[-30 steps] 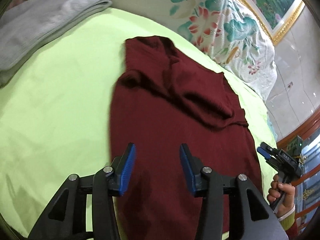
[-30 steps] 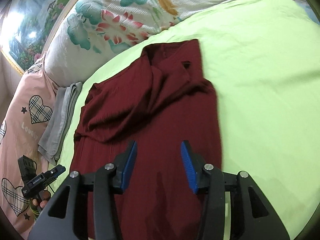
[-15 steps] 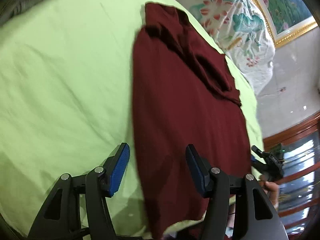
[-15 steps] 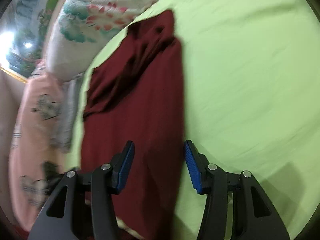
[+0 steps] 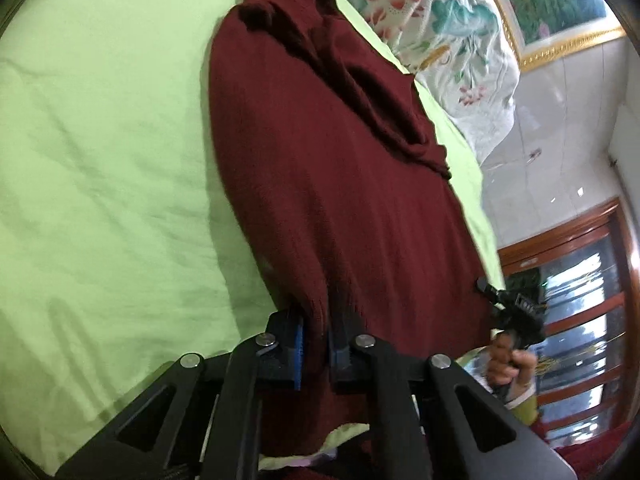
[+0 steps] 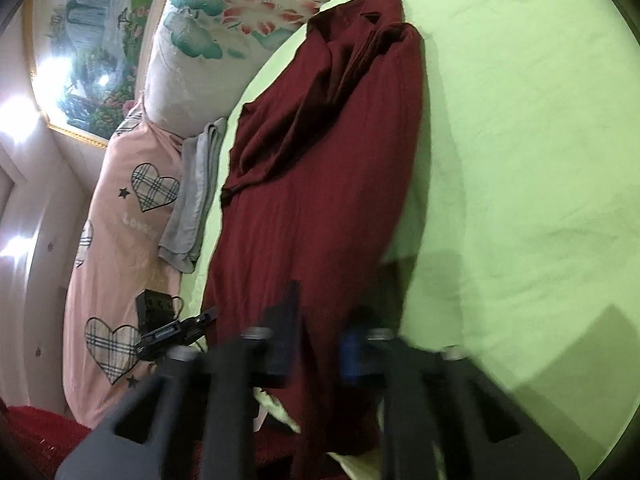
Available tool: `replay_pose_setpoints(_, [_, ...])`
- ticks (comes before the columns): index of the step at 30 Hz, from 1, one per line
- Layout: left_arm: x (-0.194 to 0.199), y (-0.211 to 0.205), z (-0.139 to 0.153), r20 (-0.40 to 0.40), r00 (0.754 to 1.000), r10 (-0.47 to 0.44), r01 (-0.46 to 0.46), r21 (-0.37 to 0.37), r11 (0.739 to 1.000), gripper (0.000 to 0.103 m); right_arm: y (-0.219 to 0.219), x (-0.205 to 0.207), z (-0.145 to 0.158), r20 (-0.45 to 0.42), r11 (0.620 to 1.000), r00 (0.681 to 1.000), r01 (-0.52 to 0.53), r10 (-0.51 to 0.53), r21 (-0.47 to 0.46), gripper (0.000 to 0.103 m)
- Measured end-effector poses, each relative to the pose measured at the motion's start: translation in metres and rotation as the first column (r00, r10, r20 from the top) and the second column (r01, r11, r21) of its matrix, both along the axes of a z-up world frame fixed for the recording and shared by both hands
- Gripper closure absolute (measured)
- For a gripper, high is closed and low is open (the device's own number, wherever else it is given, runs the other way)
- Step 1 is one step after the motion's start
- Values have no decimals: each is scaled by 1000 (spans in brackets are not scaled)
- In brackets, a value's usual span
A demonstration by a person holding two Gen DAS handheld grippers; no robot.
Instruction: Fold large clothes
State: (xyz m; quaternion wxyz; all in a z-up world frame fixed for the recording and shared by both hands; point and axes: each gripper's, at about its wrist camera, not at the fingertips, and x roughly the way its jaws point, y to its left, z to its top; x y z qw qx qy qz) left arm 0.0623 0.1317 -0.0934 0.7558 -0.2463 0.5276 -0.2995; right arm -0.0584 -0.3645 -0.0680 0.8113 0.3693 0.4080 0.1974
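Maroon knit, hem edge: pinched between the blue pads point(image 5: 298, 342) of the left gripper point(image 5: 316, 346), jaws nearly together, a bunched ridge of cloth rising between them. Right gripper point(image 6: 320, 350): blurred; jaws narrowly apart with the same hem running between them; clamped or only straddling, cannot tell. Seen also in the left view at the hem's far corner, in a hand point(image 5: 508, 364).

Step in hand, by judgement: taking hold of the two bottom corners ahead of a lengthwise fold. Next move calls for both grips secure, then an even lift and carry of the hem toward the collar, both corners level, so the cloth doubles without skewing. Risk: knit slipping from the less certain right-hand grip.

Sweater point(image 5: 328, 184): laid lengthwise on the sheet point(image 5: 104, 184), hem at the near bed edge and hanging slightly over, collar at the far end. One sleeve folded across the upper body, rumpled.

Outward, left view: floral quilt point(image 5: 452, 32) beyond the collar end; gilt-framed painting point(image 5: 560, 4); wooden-framed doors point(image 5: 588, 288).

Outward, right view: folded grey cloth point(image 6: 196, 200) beside the sweater; pink heart-print bedding point(image 6: 120, 248) beyond it; red rug point(image 6: 36, 432) below.
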Motion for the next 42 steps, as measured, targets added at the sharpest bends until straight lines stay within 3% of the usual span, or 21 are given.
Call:
replay_pose_setpoints(2, [-10, 2, 15, 70, 997, 8, -10, 37, 999, 96, -6, -8, 10, 47, 1000, 999, 11, -10, -7, 94])
replay_pose_setpoints(5, [-19, 18, 30, 125, 991, 46, -48, 11, 999, 97, -18, -18, 18, 87, 1000, 996, 28, -27, -2, 95])
replay_pose_setpoints(10, [-14, 29, 13, 51, 997, 65, -63, -29, 998, 95, -23, -17, -2, 26, 999, 999, 34, -35, 27, 92])
replay_pose_setpoints(12, [-13, 26, 6, 13, 999, 50, -49, -30, 998, 87, -20, -16, -8, -3, 1000, 1000, 20, -20, 24, 90])
replay_pose_setpoints(14, [-13, 20, 0, -22, 999, 27, -27, -8, 1000, 60, -16, -19, -8, 1, 1000, 1000, -3, 3, 5, 88])
replay_pose_setpoints(18, [-13, 15, -3, -34, 999, 7, -9, -35, 999, 53, -16, -24, -8, 3, 999, 999, -44, 44, -1, 85])
replay_pose_setpoints(19, [-11, 13, -2, -26, 1000, 4, -4, -32, 999, 55, -16, -24, -10, 1, 999, 999, -51, 51, 1, 85])
replay_pose_setpoints(22, [-9, -1, -2, -1, 1000, -21, 21, 21, 1000, 94, -14, -22, -9, 8, 998, 998, -60, 60, -3, 91])
replay_pose_setpoints(26, [-14, -4, 11, 61, 998, -4, 1, 61, 998, 96, -15, -26, 0, 50, 997, 996, -80, 80, -4, 94])
replay_pose_setpoints(33, [2, 10, 56, 165, 984, 72, -66, -43, 997, 96, -19, -8, 34, 185, 990, 981, -85, 64, 110, 95])
replay_pose_setpoints(42, [88, -15, 116, 310, 944, 115, -87, -102, 991, 96, -34, 73, 82, 292, 991, 956, -52, 14, 123, 94])
